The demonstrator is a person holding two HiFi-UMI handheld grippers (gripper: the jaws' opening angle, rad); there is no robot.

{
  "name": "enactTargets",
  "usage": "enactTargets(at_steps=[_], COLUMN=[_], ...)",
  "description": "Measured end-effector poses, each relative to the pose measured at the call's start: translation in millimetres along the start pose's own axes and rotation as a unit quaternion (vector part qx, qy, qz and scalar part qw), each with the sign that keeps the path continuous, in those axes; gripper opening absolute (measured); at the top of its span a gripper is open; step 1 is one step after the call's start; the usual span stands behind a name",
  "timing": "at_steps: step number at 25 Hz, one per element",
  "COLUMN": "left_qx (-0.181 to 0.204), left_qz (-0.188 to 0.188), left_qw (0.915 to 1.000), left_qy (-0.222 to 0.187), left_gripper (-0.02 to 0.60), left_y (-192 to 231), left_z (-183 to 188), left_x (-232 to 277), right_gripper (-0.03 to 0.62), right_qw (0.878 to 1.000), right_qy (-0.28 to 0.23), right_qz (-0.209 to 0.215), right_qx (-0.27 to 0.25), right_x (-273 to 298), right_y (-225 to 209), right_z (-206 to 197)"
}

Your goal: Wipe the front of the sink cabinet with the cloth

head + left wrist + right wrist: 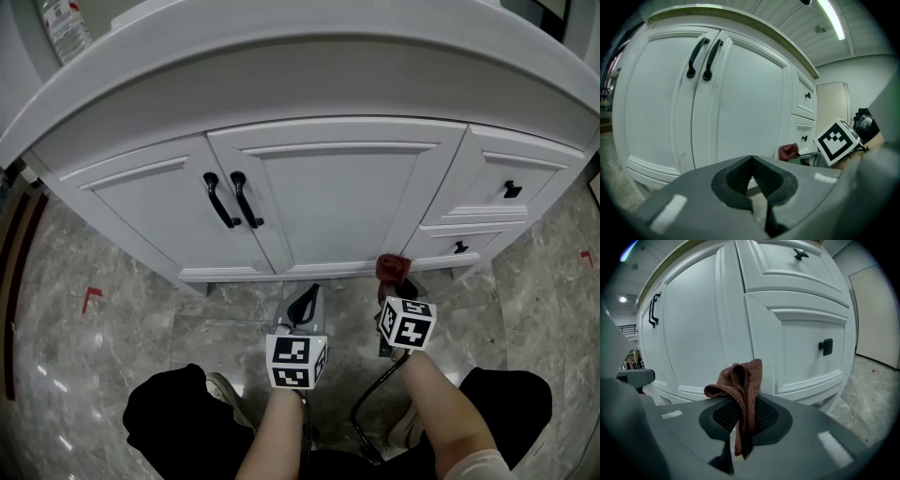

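The white sink cabinet [328, 202] fills the upper half of the head view, with two doors bearing black handles [232, 200] and two drawers at the right. A red-brown cloth [740, 385] is pinched in my right gripper [740, 420], which is shut on it close to the cabinet's bottom rail below the drawers. In the head view the cloth [393, 267] shows just ahead of the right gripper [394, 281]. My left gripper [752, 185] is shut with nothing in it, held low in front of the doors [717, 103]; in the head view the left gripper [302, 305] is over the floor.
Grey marble floor [112, 337] lies in front of the cabinet. A plastic bottle [64, 28] stands on the countertop at far left. The person's legs and shoes [225, 394] are below the grippers. A black cable [370, 403] hangs from the right gripper. A door [834, 105] stands beyond the cabinet.
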State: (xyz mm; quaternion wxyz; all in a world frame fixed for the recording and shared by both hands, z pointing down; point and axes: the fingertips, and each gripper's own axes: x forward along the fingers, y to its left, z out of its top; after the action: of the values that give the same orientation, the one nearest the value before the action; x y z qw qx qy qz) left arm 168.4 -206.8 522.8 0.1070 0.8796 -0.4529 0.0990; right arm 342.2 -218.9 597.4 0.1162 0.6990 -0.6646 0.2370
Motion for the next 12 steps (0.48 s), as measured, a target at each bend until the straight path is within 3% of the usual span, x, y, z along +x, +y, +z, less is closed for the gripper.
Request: enactTargets(at_steps=[4, 12], left_qx=[-0.002, -0.003], left_qz=[0.025, 0.066], left_qw=[0.9996, 0.9946], left_qy=[-0.013, -0.081], left_gripper=[0.0, 0.0], left_y=[30, 72], left_z=[13, 64], left_x=[-23, -97], right_gripper=[0.081, 0.081], right_qw=[0.999, 0.99], right_qy=[-0.016, -0.062], right_qz=[0.043, 0.117], right_qx=[-0.002, -0.046], right_x=[-11, -60], right_y=[48, 140], right_z=[8, 28])
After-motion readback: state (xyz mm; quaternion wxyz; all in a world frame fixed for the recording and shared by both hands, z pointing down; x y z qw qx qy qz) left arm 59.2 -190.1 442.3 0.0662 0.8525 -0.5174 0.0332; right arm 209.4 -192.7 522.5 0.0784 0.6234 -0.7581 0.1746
